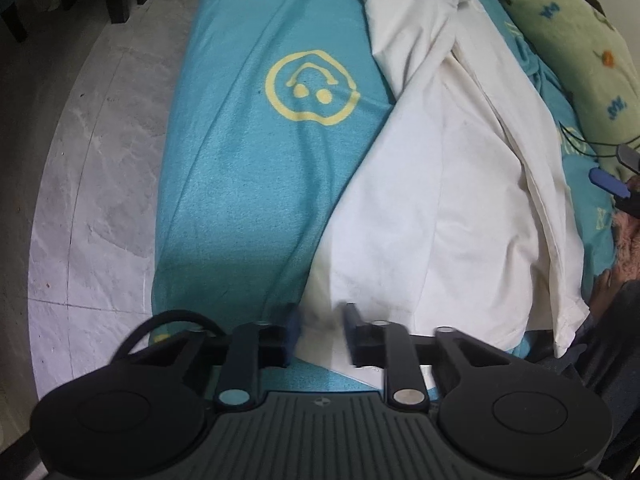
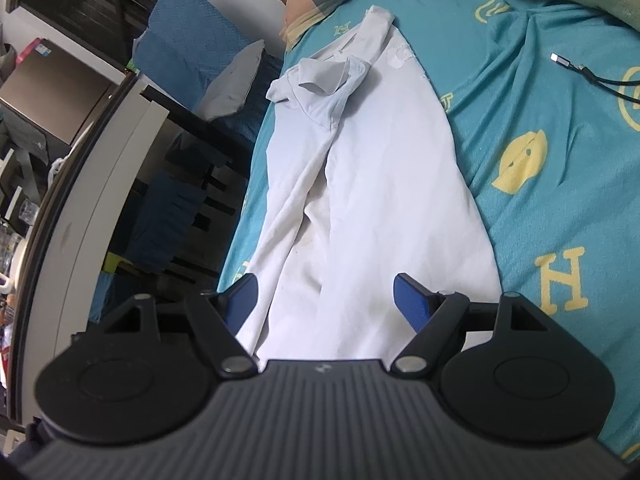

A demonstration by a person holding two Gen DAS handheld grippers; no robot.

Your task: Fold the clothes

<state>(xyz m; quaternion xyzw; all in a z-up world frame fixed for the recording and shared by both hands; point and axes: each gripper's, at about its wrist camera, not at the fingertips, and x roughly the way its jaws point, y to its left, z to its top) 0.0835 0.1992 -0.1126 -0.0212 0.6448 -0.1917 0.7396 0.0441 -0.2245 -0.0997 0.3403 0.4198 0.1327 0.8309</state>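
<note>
Left gripper (image 1: pixel 322 322): jaws narrowing onto the white shirt's (image 1: pixel 432 184) near hem. Shirt: lying lengthwise on the teal bedsheet (image 1: pixel 240 160). Right gripper (image 2: pixel 325 300): hovering wide, empty, over the hem; advisably pinching both layers before lifting.

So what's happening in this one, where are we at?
A person with a gripper in each hand is folding a white shirt laid lengthwise on a bed with a teal sheet. The shirt's sides are already folded in, making a long narrow strip with the collar at the far end. The left gripper is pinching the shirt's near hem. The right gripper hangs open over the same end, gripping nothing. A charging cable lies on the sheet beside the shirt.
</note>
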